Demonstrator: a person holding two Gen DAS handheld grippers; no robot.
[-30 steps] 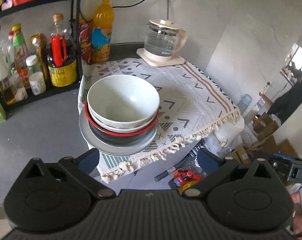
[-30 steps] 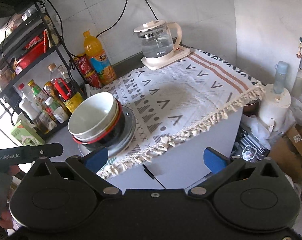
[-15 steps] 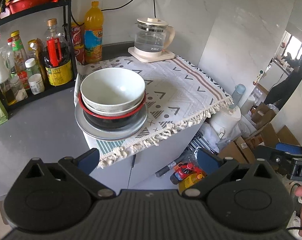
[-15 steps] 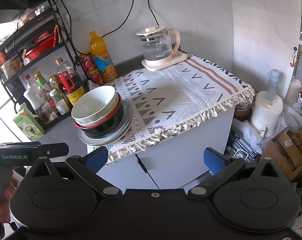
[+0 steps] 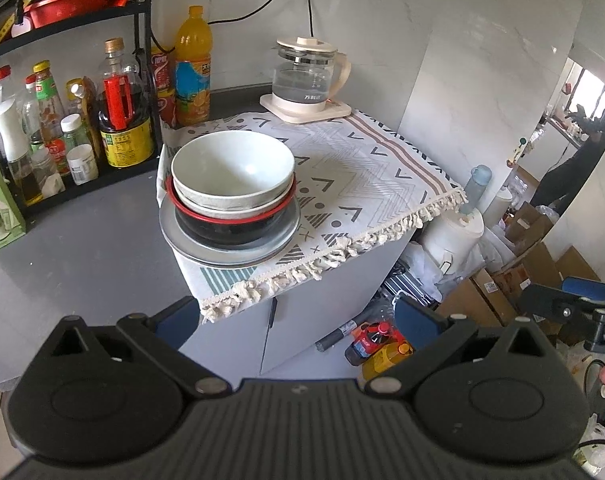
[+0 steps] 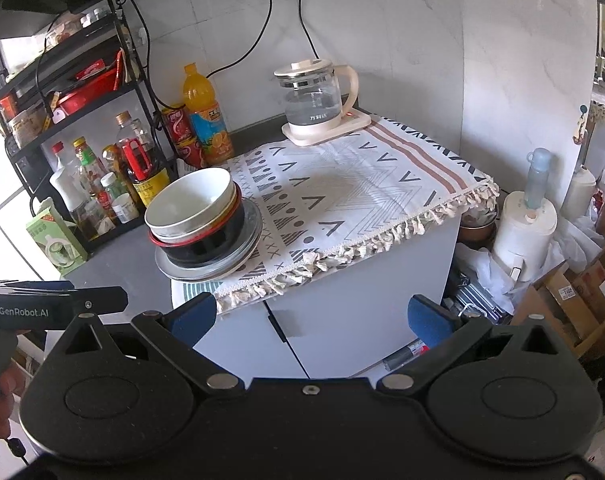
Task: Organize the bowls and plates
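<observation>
A stack stands at the near left corner of the patterned cloth [image 5: 366,168]: a pale bowl [image 5: 232,170] on top, nested in another pale bowl, inside a black bowl with a red rim [image 5: 230,226], all on a grey plate [image 5: 230,254]. The stack also shows in the right wrist view, with the pale bowl [image 6: 192,204] above the grey plate [image 6: 210,268]. My left gripper [image 5: 292,320] is open and empty, well back from the stack. My right gripper [image 6: 310,314] is open and empty, also held back in front of the cabinet.
A glass kettle [image 5: 308,76] sits on its base at the back of the cloth. A black rack [image 5: 62,120] of bottles stands to the left on the grey counter [image 5: 82,256]. An orange drink bottle [image 5: 192,68] and cans stand by the wall. Boxes and clutter lie on the floor at right.
Both grippers have pulled back and away from the stack, so it looks smaller and farther. The stack has not moved.
</observation>
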